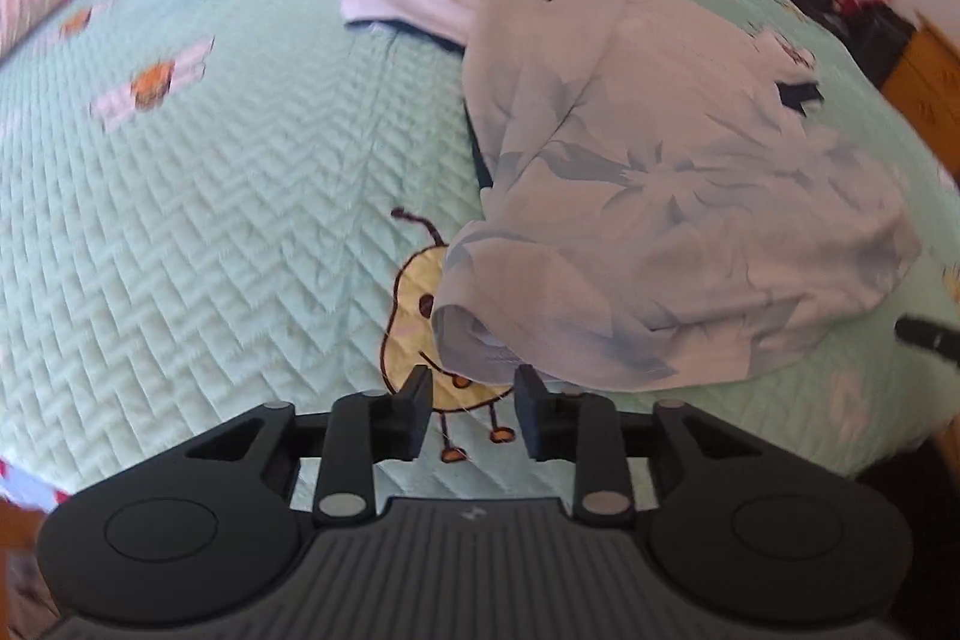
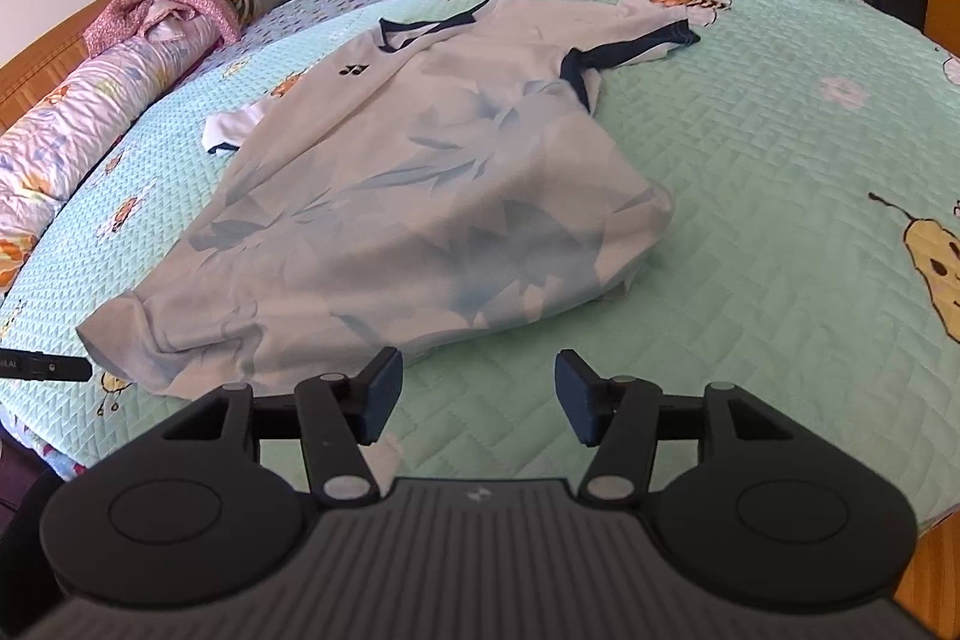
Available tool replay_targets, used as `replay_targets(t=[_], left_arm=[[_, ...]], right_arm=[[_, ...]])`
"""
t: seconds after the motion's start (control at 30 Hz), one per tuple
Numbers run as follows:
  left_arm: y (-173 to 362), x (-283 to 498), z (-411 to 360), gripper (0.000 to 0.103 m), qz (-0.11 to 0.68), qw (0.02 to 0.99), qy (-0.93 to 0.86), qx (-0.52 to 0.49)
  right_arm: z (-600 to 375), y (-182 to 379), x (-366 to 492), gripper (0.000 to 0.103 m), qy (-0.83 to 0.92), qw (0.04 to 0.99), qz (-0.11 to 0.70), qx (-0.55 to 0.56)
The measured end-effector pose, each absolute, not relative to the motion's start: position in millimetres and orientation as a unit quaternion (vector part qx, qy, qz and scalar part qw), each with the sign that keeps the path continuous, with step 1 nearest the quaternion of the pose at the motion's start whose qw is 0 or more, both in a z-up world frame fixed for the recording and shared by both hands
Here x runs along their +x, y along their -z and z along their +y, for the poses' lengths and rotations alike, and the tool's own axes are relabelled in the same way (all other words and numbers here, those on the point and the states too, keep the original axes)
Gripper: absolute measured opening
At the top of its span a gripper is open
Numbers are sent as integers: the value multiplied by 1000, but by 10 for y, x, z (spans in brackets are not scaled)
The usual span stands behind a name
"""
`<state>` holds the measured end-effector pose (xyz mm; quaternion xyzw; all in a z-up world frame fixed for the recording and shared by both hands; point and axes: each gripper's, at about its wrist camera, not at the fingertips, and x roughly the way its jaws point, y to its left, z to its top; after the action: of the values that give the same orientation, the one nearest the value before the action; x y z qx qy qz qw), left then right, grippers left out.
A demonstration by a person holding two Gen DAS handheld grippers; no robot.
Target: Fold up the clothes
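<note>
Shirt (image 2: 420, 172) before me: white, pale blue leaf print, navy collar and sleeve trim, small black chest logo. Bed quilt (image 2: 750, 172): mint green, chevron stitching, cartoon bees and yellow pears. My grippers (image 2: 474, 391): black.

White T-shirt (image 2: 432, 172) before you: navy collar and sleeve trim, pale blue leaf print, small dark chest logo. Lies front up, rumpled, on mint quilted bed (image 2: 780, 232); hem bunched nearest you, sleeves spread.

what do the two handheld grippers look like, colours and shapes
Both match: the left gripper and right gripper have black ribbed bodies with a small pale logo, two round black side discs, black linkage arms with silver pivot pins, and blocky dark fingers. No cables or sleeves show.
</note>
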<state>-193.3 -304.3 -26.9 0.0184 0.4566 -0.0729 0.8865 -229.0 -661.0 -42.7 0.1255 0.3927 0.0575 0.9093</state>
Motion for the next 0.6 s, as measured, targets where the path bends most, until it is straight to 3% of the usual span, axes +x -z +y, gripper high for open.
replay_targets(t=[0.33,0.6], left_arm=[[223,-1847,-3180,32,385,911,57,134],[221,-1936,-3164,32,390,903,74,164]], right_arm=[[-6611,422,-2301,59,-46,905,404,129],[-6615,403,-2324,60,-47,902,408,130]])
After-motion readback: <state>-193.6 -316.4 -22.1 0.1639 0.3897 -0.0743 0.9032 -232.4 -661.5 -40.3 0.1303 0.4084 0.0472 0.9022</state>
